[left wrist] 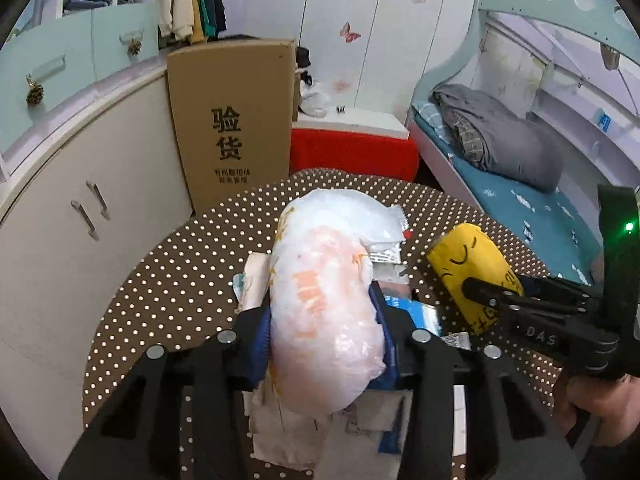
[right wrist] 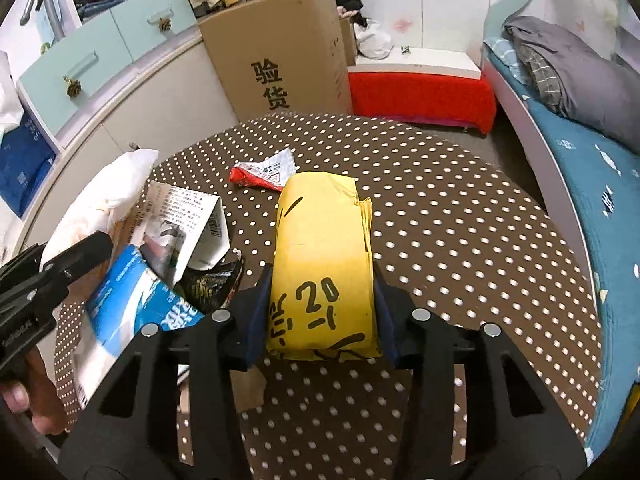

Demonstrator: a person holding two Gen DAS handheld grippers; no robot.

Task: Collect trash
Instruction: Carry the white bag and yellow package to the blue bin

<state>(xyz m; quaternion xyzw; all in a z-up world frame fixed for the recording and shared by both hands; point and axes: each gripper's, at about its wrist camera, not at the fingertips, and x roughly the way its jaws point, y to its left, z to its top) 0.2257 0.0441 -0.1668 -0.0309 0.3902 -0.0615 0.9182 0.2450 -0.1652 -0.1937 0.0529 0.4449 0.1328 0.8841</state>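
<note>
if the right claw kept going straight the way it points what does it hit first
The right claw is already clamped on the yellow packet, so that leads. Beyond it, probably the polka-dot tablecloth; depth is unclear.

The tall brown cardboard box (right wrist: 280, 48), standing at the far side beyond the dotted surface, carries two large black Chinese characters, 验货, printed one above the other; two lines of smaller print below them show in the left wrist view but are too small to read. The folded yellow paper packet (right wrist: 324, 264) bears the handwritten black number "20", with further black strokes around it that cannot be made out. The black gripper body (left wrist: 540, 338) at the right of the left wrist view shows the raised letters "DAS". The white-and-orange plastic bag (left wrist: 324, 308) has orange lettering, unreadable.
</note>
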